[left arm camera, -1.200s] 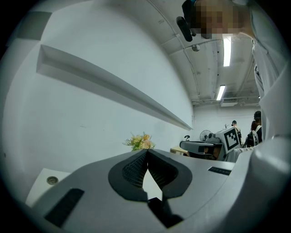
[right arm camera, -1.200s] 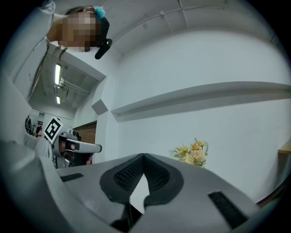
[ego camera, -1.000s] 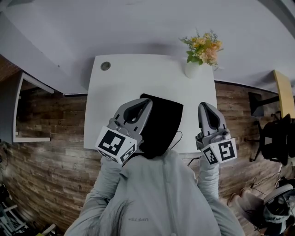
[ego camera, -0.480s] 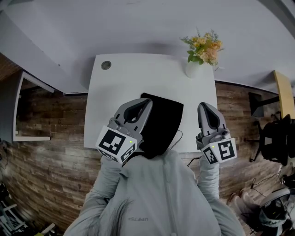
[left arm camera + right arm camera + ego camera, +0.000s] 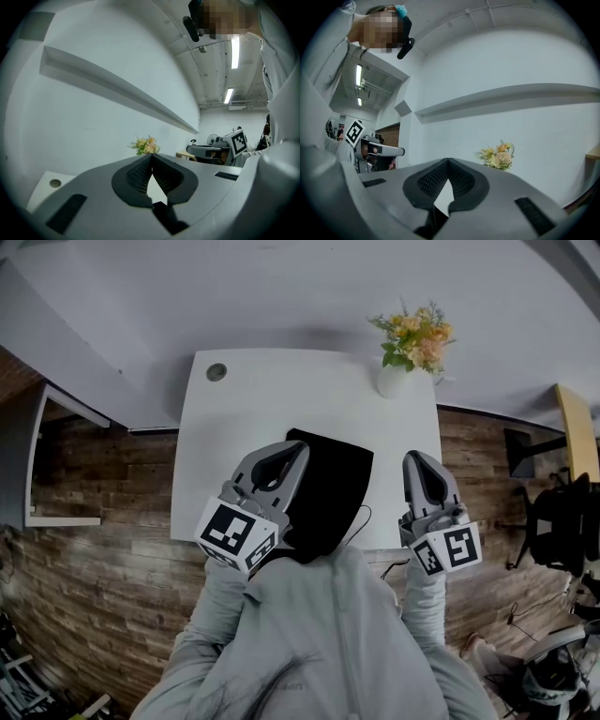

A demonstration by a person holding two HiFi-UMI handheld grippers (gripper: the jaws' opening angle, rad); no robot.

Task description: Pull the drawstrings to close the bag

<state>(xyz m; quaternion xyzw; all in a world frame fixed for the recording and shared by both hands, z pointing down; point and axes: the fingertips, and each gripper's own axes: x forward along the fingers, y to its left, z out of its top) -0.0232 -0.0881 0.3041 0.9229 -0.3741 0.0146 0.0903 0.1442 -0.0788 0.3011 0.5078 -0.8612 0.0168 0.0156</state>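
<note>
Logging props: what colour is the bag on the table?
The bag is black; the head view shows it best.

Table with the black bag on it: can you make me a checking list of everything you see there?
Surface: white table, with a round cable hole near its far left corner.
Job's things: black bag lying flat; thin drawstring looping at its right edge.
Clutter: flowers in a white vase at the far right corner.
Claws: left claw at the bag's left edge, right claw to its right; both shut, holding nothing.
Cables: nothing seen on the table.
Surroundings: wood-look floor, white wall, black chair at right.
</note>
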